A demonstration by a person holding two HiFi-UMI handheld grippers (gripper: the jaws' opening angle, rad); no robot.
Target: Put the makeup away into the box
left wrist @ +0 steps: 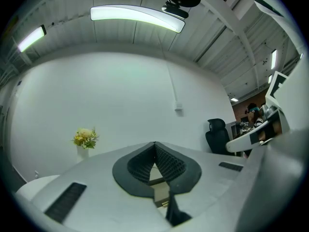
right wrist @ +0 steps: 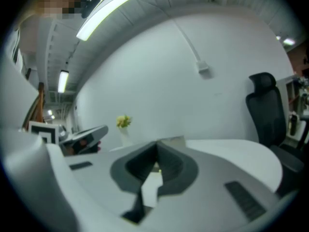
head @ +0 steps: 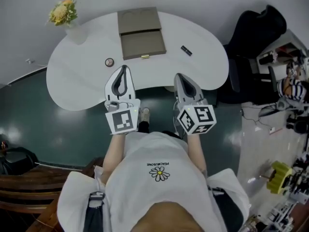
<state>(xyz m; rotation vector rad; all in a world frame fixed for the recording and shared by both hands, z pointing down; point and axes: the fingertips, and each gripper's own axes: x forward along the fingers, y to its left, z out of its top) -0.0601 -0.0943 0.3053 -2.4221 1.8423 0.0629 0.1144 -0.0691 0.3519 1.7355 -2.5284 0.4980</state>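
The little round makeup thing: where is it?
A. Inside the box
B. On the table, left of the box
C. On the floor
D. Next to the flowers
B: the compact lies on the white table, just left of the box and not inside it.

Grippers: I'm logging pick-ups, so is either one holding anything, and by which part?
Nothing is held. The left gripper and the right gripper are both shut, with nothing between their jaws.
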